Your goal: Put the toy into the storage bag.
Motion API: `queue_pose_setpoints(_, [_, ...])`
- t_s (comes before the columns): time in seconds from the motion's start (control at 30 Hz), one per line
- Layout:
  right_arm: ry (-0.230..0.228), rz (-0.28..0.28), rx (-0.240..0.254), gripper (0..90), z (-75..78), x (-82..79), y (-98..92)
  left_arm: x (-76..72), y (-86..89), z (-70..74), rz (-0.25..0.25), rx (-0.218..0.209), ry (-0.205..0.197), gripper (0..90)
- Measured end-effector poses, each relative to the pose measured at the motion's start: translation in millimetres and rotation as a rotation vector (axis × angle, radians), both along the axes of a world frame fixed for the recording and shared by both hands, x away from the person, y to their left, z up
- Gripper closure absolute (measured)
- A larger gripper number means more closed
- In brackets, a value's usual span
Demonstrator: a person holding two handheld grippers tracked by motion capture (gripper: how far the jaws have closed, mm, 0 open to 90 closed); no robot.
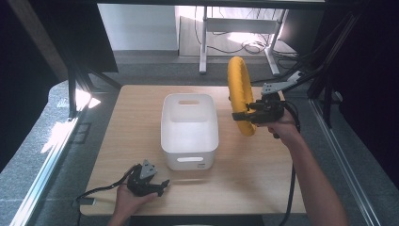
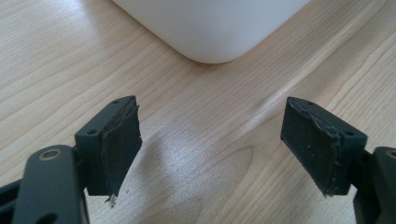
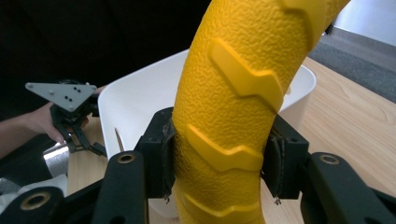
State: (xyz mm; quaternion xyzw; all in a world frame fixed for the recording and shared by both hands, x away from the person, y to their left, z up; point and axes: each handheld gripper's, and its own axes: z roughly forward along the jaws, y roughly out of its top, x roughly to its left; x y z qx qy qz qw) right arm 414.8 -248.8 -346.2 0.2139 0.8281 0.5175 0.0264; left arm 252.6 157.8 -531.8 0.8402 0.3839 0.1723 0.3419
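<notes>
1. A yellow ring (image 1: 239,94) is held upright in the air, just right of the white bin (image 1: 189,162), which serves as the landmark here. Its lower arc is gripped, and its top rises well above the bin's rim.

2. A pebbled, matte skin with raised zigzag treads is seen on the ring (image 3: 243,93) in the right gripper view. It is judged to be light and somewhat springy, probably rubber or foam, with enough grain that slipping looks unlikely. Breakage is not expected.

3. The best hold is judged to be across the tube's thickness, between treads, as is done now. A grip low on the arc leaves the ring top-heavy, so some swaying may be expected.

4. The right gripper (image 1: 256,114) is closed on the ring, its jaws parted only by the tube's width, with the pads pressed to either side. The ring is thus carried between those jaws, beside the bin's right wall and above the table (image 1: 263,179).

5. The left gripper (image 1: 149,182) is rested near the bin's front left corner, well apart from the ring. Its jaws are spread wide with nothing between them; only bare wood and the bin's rounded corner (image 2: 210,32) are seen past the pads (image 2: 119,149).

6. The bin's inside looks empty from above.
</notes>
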Motion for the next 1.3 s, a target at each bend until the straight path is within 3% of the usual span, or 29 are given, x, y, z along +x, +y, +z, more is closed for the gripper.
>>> queue_pose_setpoints(1.3, [-0.05,0.098,0.062,51.5,32.0,-19.3,17.0,0.2,-0.3,-0.5,0.001,-0.002,-0.003,20.2])
